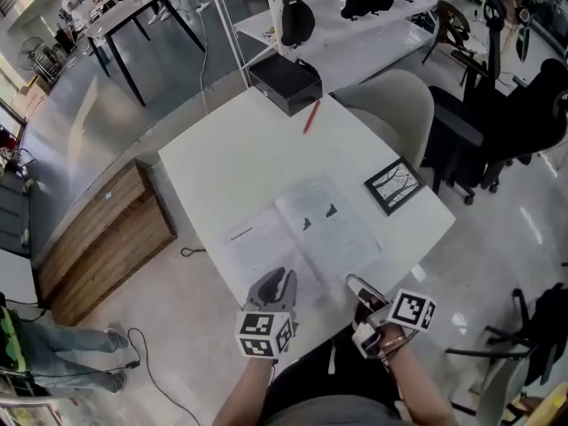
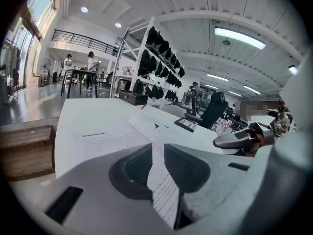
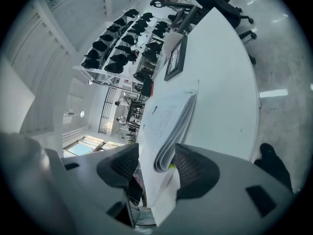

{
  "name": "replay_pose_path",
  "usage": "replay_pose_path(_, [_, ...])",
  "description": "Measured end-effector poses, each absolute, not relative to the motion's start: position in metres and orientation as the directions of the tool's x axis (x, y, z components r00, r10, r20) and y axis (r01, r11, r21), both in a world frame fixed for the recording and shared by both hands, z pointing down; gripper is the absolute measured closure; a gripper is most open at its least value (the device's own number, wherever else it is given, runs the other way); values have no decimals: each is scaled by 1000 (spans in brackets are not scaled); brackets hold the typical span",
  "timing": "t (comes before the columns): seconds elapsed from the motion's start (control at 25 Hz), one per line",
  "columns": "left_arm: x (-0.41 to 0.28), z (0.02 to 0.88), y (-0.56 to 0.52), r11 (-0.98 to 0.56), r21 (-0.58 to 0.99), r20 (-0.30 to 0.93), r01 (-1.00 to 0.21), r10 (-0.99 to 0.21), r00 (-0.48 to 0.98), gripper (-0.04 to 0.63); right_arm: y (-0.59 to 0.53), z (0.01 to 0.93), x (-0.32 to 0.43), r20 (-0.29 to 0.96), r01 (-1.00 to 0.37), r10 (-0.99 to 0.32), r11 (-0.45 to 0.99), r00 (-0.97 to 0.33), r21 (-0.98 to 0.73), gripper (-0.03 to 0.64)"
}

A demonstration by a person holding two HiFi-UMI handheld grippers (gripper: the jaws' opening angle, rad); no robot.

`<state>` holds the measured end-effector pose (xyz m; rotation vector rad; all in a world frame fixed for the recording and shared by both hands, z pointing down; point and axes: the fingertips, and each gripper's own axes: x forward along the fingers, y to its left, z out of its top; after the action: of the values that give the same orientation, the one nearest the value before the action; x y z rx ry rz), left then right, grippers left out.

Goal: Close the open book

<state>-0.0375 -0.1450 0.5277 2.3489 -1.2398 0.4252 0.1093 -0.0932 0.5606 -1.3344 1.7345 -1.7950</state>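
Both jaw pairs stood apart: we had left gripper (image 2: 157, 148) over the open book (image 1: 306, 229), right gripper (image 3: 156, 153) astride its lifted right-hand pages (image 3: 172, 126).

Book (image 1: 302, 233) print too small to read, near edge behind left gripper (image 1: 275, 278), bystander (image 1: 62, 358) cut by left edge

The grey, cube-marked left tool (image 1: 272, 284) tilts gently downward ahead of its bare forearm (image 1: 241, 399), jaws a narrow slit apart. The matching right tool (image 1: 358, 285), rolled onto its side, has its jaws wide apart.
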Motion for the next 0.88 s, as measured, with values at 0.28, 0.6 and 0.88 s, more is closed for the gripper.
replay_pose_path(0.28, [-36, 536, -143, -476, 254, 488, -842, -689, 536, 531, -98, 569, 107, 393, -352, -739, -223, -547, -909, 380])
replay_pose_path(0.6, [-42, 544, -138, -441, 259, 513, -859, -691, 509, 531, -103, 577, 103, 386, -321, -724, -235, -571, -917, 365])
replay_pose_path(0.88, [-46, 547, -138, -417, 258, 522, -871, -699, 489, 531, -112, 577, 104, 366, -304, -724, -223, -585, -926, 356])
